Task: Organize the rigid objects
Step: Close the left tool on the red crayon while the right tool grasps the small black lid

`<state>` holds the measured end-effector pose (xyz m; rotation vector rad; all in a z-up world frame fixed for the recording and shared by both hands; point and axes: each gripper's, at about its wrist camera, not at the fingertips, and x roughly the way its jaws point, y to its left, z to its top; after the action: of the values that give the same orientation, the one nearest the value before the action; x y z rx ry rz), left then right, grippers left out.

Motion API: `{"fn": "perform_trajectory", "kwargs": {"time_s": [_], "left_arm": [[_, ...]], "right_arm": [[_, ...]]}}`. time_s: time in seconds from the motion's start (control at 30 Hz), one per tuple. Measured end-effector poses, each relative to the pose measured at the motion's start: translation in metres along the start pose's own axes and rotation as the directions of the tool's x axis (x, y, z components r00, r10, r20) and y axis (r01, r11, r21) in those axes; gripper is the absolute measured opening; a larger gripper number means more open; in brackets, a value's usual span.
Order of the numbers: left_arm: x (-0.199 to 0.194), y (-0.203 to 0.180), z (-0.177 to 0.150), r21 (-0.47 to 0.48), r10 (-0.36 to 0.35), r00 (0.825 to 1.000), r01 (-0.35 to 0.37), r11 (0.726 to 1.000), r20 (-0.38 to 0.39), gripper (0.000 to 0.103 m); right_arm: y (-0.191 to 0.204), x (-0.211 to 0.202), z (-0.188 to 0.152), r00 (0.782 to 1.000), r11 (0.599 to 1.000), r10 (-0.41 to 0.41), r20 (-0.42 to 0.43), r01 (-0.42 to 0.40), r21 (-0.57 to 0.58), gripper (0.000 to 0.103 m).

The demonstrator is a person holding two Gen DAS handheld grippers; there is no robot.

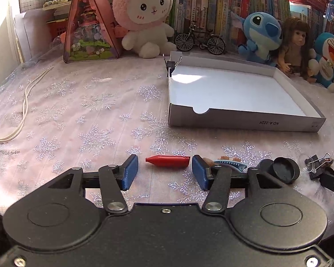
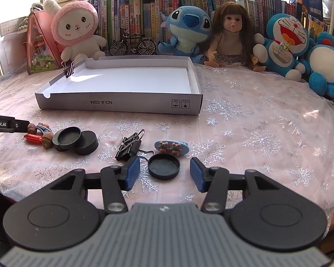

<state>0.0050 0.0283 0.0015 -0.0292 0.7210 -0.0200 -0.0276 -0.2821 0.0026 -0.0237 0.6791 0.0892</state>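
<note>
My left gripper [image 1: 164,172] gapes at red clip [image 1: 167,161] | my right gripper [image 2: 164,173] spread around black cap [image 2: 164,166] | white box [image 2: 122,105] reads "NO.A-2224"

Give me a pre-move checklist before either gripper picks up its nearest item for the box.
1. Left gripper jaws open: ok.
2. Red crayon-shaped piece lies just ahead of the left jaws, not yet between them: ok.
3. Right gripper jaws open: ok.
4. Black round lid sits between the right jaws: ok.
5. White box open, floor bare: ok.
6. Binder clip on box wall, firmly clamped: cannot tell.
</note>
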Motion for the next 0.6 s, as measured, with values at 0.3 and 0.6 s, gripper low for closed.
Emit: {"fn": "perform_trajectory", "kwargs": {"time_s": [0.3, 0.6], "left_arm": [[0.0036, -0.0077, -0.0031, 0.033, 0.023, 1.000, -0.024, 0.999, 0.017, 0.050], [0.0026, -0.0092, -0.0051, 0.055, 0.038, 0.999, -0.039, 0.998, 0.032, 0.043]], "right_arm": [[-0.0004, 0.0001, 0.0000, 1.000, 1.000, -0.022, 0.006, 0.022, 0.003, 0.058], [0.0037, -0.0044, -0.0020, 0.998, 0.998, -0.042, 0.042, 0.044, -0.037, 0.058]]}}
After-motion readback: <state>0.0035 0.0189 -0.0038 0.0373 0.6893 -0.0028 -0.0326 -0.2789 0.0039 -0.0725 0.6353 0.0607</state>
